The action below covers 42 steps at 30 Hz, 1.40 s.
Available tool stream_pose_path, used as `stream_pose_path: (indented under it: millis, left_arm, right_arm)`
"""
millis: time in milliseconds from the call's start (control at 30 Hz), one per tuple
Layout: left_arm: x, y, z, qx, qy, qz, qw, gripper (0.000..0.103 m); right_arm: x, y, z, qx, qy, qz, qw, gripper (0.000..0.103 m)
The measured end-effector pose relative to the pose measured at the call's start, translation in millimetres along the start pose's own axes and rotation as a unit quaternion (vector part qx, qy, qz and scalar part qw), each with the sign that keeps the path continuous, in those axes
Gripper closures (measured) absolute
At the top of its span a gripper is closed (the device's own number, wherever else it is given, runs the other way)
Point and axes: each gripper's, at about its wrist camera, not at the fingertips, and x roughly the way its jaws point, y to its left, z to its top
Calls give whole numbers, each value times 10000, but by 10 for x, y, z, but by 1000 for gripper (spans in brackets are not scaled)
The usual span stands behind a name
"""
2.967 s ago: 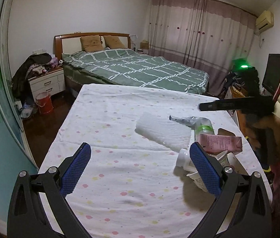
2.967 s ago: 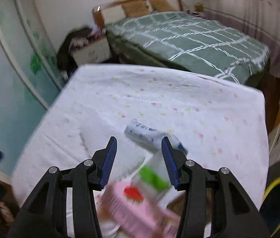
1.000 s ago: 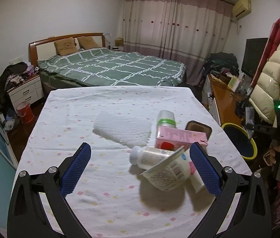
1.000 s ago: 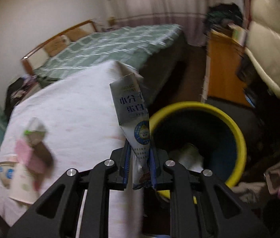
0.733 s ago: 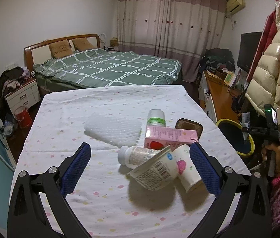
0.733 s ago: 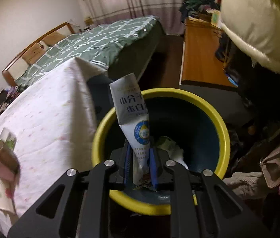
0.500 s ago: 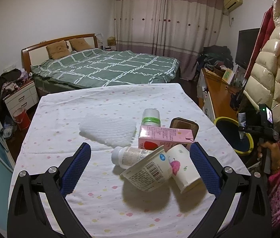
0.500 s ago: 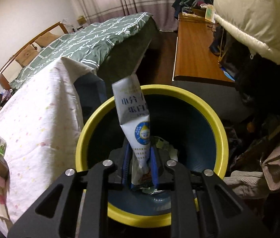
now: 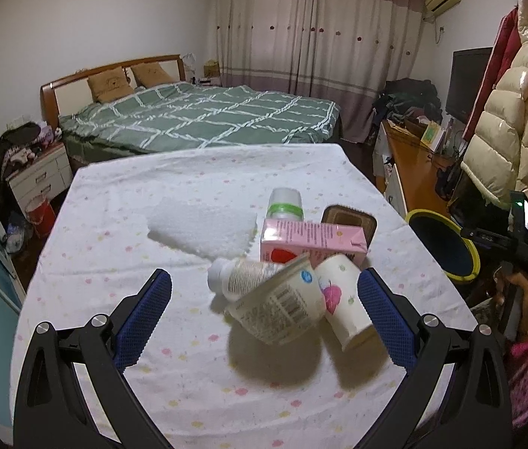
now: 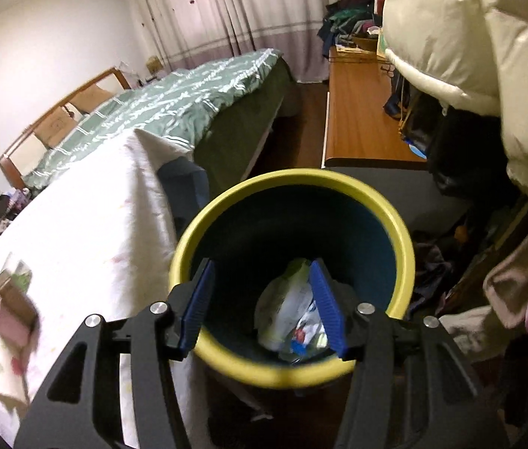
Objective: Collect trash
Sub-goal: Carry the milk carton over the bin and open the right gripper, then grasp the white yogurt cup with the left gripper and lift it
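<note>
The right gripper (image 10: 262,301) hangs over the mouth of the yellow-rimmed bin (image 10: 394,220), its blue pads (image 10: 324,308) parted about halfway and still spreading, with nothing caught between them; through the gap, crumpled wrappers (image 10: 290,314) lie on the bin's dark floor. The bin stands on the floor just beside the corner of the table (image 10: 88,224), whose white spotted cloth drops down close to the rim. Past the bin a wooden desk (image 10: 361,119) runs away toward the curtain, and a cream padded coat (image 10: 469,37) hangs over the bin's right side, so the room around the rim is tight on both flanks. The left gripper (image 9: 264,321) is held low over the near end of the table with its pads wide apart and empty, touching nothing. Between and just beyond its fingers lies the remaining trash in a tight heap: a yoghurt tub (image 9: 278,305) tipped on its side, a paper cup (image 9: 342,299) leaning against it, a small white bottle (image 9: 241,275) under the tub, a pink carton (image 9: 312,241) behind them, then a green-banded bottle (image 9: 285,204) and a brown tray (image 9: 350,219). A white foam sheet (image 9: 200,226) lies flat to the left, near the heap. The near cloth and the table's left half are open; the far edge meets the green bed (image 9: 204,119).
</note>
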Motion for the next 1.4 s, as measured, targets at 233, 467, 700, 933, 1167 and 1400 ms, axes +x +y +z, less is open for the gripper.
stream_pose_path:
  millis: [233,467,700,933,1167,1400]
  left_arm:
    - [213,6,-199,-242,407,-245,9986,5]
    - [574,110,-203,-808,777,-554,9922,5]
    - [872,194,-262,-1258,1105,-743,9831,5]
    - [1066,149,-255,-1273,1191,-691,9823,5]
    - [1113,140,-257,-1176,1146,-629,9844,13]
    - [901,124,-173,-739,970,-419,9917,13]
  right_arm:
    - [-303,121,-338,32,-32,369,9993,52]
    - [-519,201,-428,-73,-147,503,9986,52]
    - [-484,231,-428,-126,-95,612,9980,52]
    - [-374,269,-449,-126,51,673,9976,52]
    - [-366,291,-453,-114,44,712,9974,52]
    - [-385,297,-455,-109,24,748,9971,52]
